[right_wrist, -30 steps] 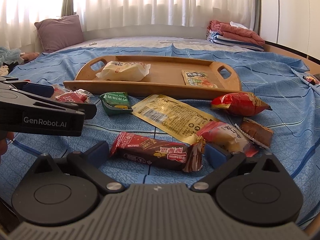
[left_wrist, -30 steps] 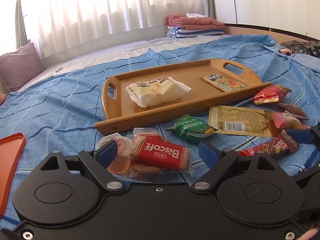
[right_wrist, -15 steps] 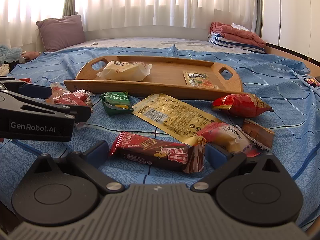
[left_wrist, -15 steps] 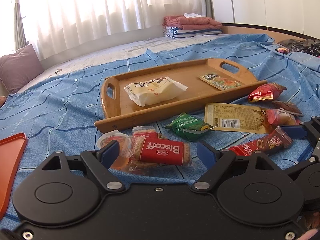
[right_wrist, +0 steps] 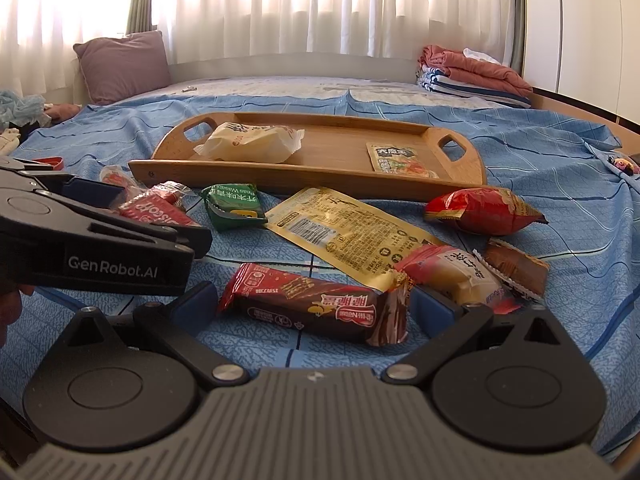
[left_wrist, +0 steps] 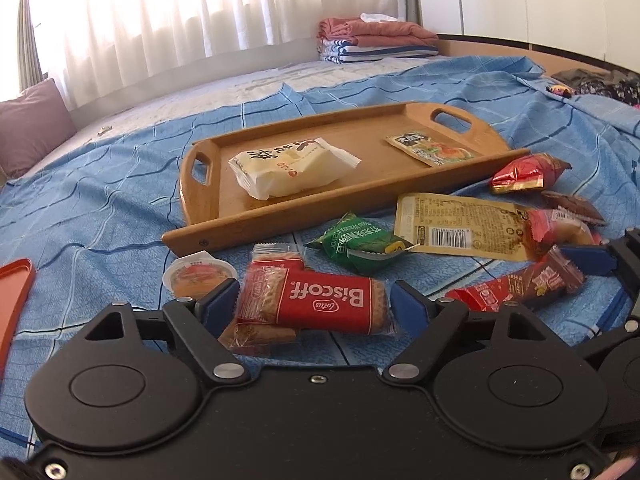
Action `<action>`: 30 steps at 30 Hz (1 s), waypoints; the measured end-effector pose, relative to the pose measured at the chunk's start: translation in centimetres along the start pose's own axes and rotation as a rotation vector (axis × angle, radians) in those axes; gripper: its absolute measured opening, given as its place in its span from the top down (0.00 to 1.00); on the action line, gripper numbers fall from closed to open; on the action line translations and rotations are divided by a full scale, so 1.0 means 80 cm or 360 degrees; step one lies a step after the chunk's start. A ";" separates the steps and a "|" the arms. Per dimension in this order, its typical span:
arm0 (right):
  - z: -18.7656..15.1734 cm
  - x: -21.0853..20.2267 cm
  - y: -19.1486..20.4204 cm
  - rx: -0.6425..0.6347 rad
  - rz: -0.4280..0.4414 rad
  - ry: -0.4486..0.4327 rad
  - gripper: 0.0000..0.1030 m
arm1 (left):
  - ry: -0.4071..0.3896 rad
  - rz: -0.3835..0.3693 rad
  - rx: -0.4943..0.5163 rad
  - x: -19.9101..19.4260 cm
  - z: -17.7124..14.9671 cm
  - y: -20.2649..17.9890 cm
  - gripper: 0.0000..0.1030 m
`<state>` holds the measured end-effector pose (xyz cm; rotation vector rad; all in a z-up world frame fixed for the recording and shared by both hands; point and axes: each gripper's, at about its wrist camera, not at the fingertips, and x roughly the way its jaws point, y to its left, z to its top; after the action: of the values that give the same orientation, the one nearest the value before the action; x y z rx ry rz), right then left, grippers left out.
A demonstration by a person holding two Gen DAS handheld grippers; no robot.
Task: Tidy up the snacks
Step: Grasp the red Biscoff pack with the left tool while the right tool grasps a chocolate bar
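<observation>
1. The left tongs point(left_wrist: 314, 306) straddle the red Biscoff packet point(left_wrist: 320, 300), which lies on the blue bedsheet point(left_wrist: 100, 220). Their jaws have just been closing in on it, but a sliver of gap shows at each pad, so they stand spread around the packet without gripping it.
2. The right tongs point(right_wrist: 314, 306) are spread wide around a dark chocolate wafer bar point(right_wrist: 316, 304) lying flat on the sheet; the pads point(right_wrist: 196, 306) do not press on it.
3. A wooden tray point(left_wrist: 280, 216) sits further back on the bed, holding a white bread packet point(left_wrist: 288, 168) near its left handle and a flat sauce sachet point(left_wrist: 430, 148) near its right.
4. Between tray and tongs lie a jelly cup point(left_wrist: 198, 276) just left of the Biscoff packet, a green wasabi-pea pack point(left_wrist: 360, 240), a long yellow pouch point(left_wrist: 460, 226), a red crinkled bag point(left_wrist: 528, 172), a pink-wrapped cake point(right_wrist: 452, 276) and a brown wrapper point(right_wrist: 516, 268).
5. An orange tray edge point(left_wrist: 14, 292) shows at far left.
</observation>
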<state>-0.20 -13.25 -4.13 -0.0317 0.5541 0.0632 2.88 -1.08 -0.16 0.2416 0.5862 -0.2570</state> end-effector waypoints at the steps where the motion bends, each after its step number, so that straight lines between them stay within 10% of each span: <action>1: 0.000 0.000 0.000 0.0000 0.0000 -0.0001 0.00 | -0.0006 0.0009 0.0014 -0.002 -0.001 -0.001 0.24; 12: 0.004 -0.005 -0.003 0.0035 0.0051 0.0015 0.04 | -0.0075 0.0035 0.0006 -0.020 0.005 -0.003 0.39; 30: 0.003 -0.019 0.004 0.0039 0.0117 0.0008 0.29 | 0.0016 -0.0034 -0.0064 -0.002 0.002 0.004 0.24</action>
<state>-1.36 -13.03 -3.09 0.0127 0.5607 0.1276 2.94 -0.83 0.13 0.1980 0.6036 -0.2645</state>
